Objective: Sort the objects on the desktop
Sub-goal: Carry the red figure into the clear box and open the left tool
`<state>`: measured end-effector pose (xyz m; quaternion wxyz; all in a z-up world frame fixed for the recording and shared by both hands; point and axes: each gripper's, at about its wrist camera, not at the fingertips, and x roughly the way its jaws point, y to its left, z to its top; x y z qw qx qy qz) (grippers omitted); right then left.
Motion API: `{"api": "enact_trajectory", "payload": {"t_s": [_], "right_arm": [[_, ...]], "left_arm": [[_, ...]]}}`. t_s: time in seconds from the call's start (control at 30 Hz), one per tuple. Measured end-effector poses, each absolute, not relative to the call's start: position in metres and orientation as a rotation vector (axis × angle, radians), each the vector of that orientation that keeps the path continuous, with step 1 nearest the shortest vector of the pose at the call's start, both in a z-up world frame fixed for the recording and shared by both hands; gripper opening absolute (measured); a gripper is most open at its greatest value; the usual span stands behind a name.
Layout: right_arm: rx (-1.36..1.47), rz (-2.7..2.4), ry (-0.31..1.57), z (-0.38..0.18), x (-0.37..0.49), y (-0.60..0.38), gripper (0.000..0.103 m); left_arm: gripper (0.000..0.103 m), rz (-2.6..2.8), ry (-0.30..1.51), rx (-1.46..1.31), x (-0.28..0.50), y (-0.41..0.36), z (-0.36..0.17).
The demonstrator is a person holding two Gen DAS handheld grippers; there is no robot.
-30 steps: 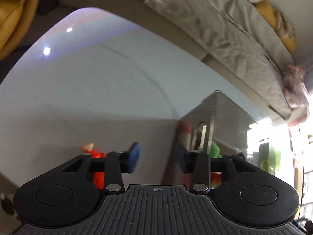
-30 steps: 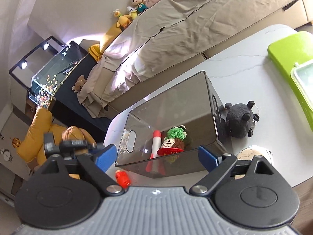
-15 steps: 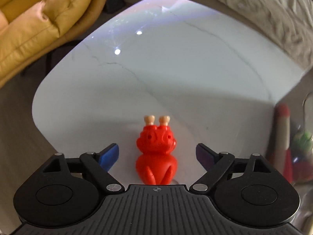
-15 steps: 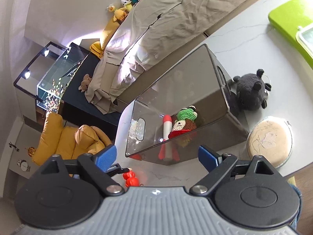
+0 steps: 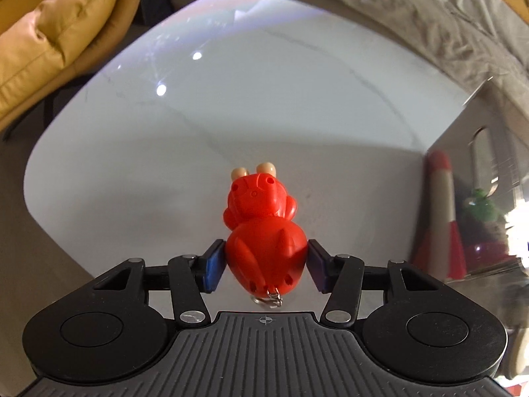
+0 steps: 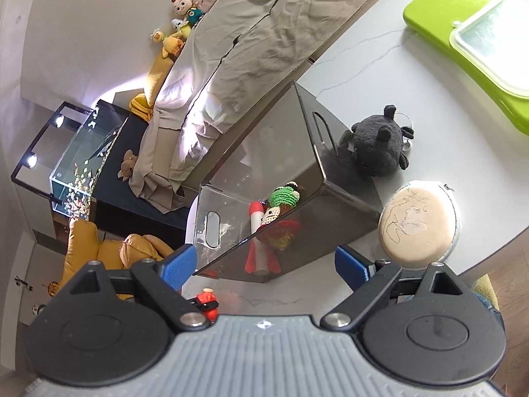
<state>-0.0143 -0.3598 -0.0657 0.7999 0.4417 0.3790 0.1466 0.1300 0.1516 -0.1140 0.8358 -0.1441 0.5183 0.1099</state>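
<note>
While your left gripper (image 5: 266, 264) closes its jaws on the red toy figure (image 5: 263, 228), pads at both flanks, the toy sits near the tabletop's (image 5: 205, 125) rounded corner, bare marble open ahead. Your right gripper (image 6: 263, 264) stays spread wide, holding nothing, above the smoky clear bin (image 6: 281, 178). Only the right view shows the grey plush (image 6: 377, 147), round beige disc (image 6: 416, 223) at the near edge, and green tray (image 6: 463, 33). A draped sofa (image 6: 264, 33) borders the far edge.
</note>
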Motion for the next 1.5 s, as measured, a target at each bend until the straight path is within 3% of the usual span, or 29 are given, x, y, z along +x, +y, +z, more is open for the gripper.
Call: {"api": "enact_trajectory", "payload": {"t_s": [0.17,0.37,0.6,0.73,0.97,1.33,1.43,1.5], "right_arm": [[0.966,0.32,0.804,-0.071,-0.019,-0.363,0.092],[1.014,0.324,0.788,-0.08,-0.017,-0.371,0.092],[1.07,0.306,0.741,-0.087,-0.018,-0.391,0.092],[1.082,0.257,0.705,-0.092,-0.023,-0.415,0.092],[1.135,0.173,0.701,-0.115,-0.022,-0.449,0.093],[1.153,0.206,0.731,-0.13,-0.007,-0.443,0.093],[1.162,0.205,0.734,-0.132,-0.007,-0.444,0.093],[1.152,0.202,0.73,-0.13,-0.007,-0.445,0.098]], "left_arm": [[0.056,0.08,0.981,-0.309,0.138,0.136,-0.042],[0.057,-0.32,0.965,-0.157,0.182,0.026,0.032],[0.057,-0.636,1.163,0.103,0.236,-0.123,-0.033],[0.057,-0.661,1.336,0.221,0.249,-0.169,-0.086],[0.057,-0.582,1.535,0.266,0.249,-0.166,-0.13],[0.058,-0.386,1.66,0.386,0.282,-0.156,-0.153],[0.068,-0.416,1.643,0.404,0.277,-0.158,-0.146],[0.081,-0.447,1.604,0.384,0.273,-0.155,-0.129]]}}
